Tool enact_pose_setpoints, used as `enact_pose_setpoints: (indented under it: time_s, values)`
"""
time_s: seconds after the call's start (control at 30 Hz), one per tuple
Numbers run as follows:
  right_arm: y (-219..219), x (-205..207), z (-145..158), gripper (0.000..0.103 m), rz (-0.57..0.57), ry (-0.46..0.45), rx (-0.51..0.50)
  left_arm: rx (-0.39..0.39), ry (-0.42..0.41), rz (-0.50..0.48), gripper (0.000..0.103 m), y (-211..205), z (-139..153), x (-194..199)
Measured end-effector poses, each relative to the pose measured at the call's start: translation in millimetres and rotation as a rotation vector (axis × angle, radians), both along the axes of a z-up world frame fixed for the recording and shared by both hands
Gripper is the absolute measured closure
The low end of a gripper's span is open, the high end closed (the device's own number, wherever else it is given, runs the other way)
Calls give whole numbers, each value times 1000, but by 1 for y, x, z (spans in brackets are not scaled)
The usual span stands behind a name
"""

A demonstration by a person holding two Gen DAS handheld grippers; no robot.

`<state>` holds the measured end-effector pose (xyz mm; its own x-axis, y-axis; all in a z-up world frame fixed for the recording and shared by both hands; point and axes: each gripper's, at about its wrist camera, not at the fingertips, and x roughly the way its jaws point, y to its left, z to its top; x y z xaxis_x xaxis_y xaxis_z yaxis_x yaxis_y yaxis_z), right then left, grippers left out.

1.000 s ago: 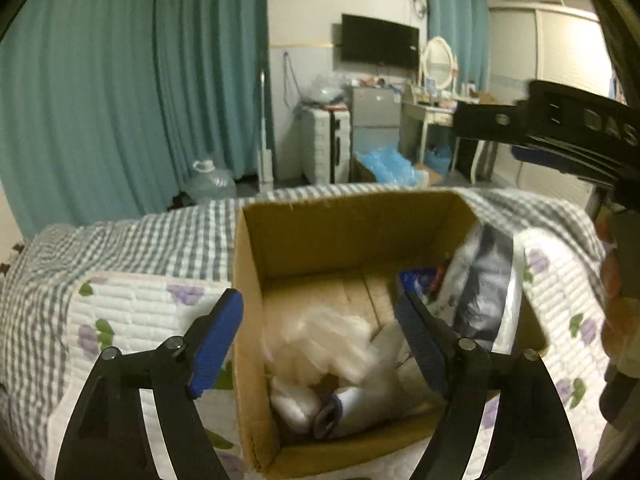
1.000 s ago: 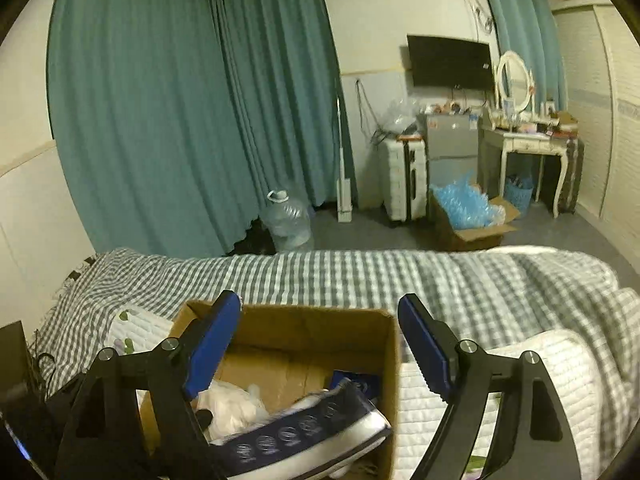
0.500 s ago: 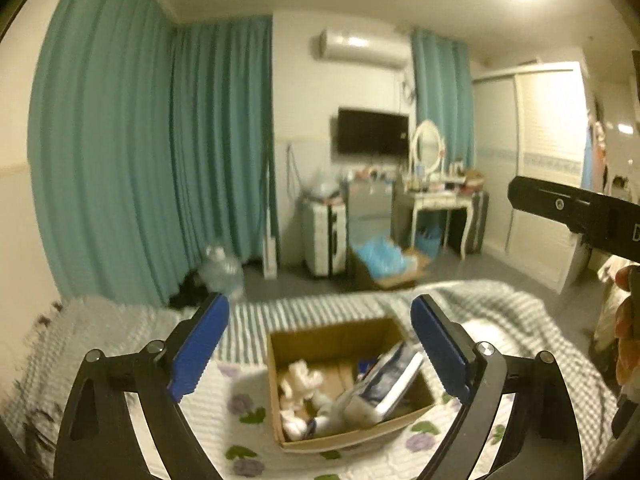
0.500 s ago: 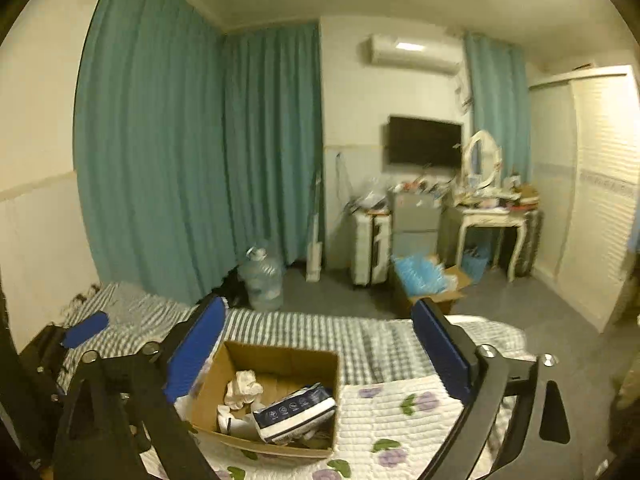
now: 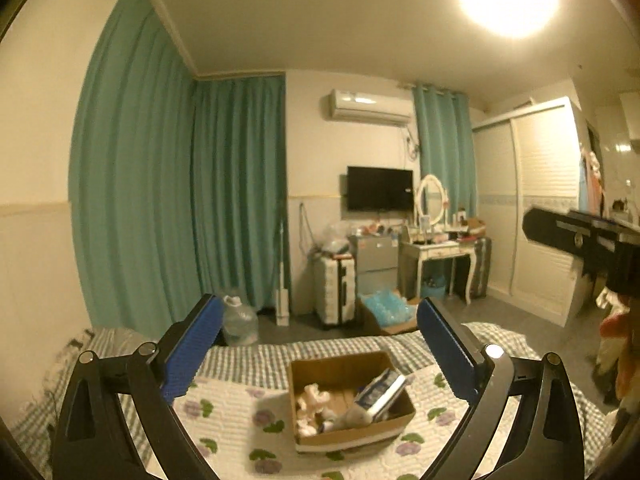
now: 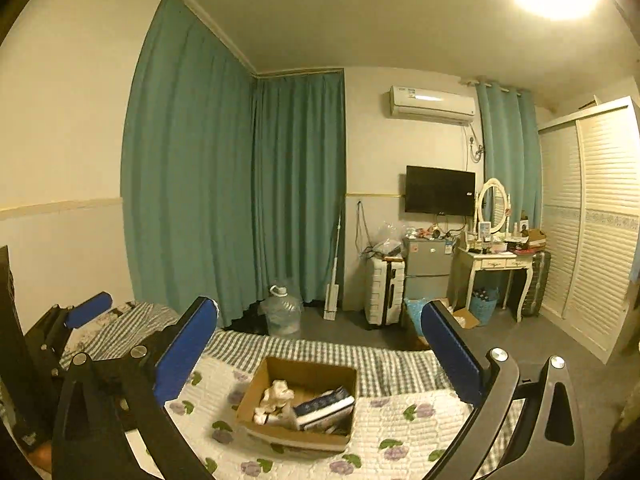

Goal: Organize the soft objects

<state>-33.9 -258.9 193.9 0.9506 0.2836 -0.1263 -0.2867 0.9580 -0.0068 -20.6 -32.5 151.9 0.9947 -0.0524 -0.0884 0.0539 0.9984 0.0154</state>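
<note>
Both grippers, left gripper (image 5: 318, 354) and right gripper (image 6: 320, 356), hang high above the bed with fingers spread wide and nothing between them. I judge the packing step finished: the cardboard box (image 6: 256, 384) sits mid-quilt (image 6: 404, 428), near the checked blanket's (image 6: 320, 350) edge, with a white soft bundle (image 6: 276, 394) and a navy tissue pack (image 6: 324, 406) inside. My next move, if any, means descending again. Teal curtains (image 6: 224, 184) and a wall television (image 6: 440, 190) stand behind.
</note>
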Motion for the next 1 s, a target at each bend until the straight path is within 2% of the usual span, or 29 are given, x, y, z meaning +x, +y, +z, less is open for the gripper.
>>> enact_pose_setpoints:
  time_s: [0.13,0.27,0.4,0.53,0.67,1.0]
  values:
    - [3,5,-41,0,7,11,7,-41,4,37,4,8,-30,-3]
    - [4,25,-99,0,-26,11,0,-68,27,82,4,13,-66,10]
    - [2,57,-153,0,-25,96,12,-64,68,106,4,13,-106,24]
    - [5,80,-196,0,-53,166,-44,-68,144,113,4,12,-145,43]
    - [2,90,-209,0,-47,204,-24,-52,189,124,4,10,-165,51]
    - [13,86,-208,0,-44,202,-61,-24,206,99,4,2,-169,50]
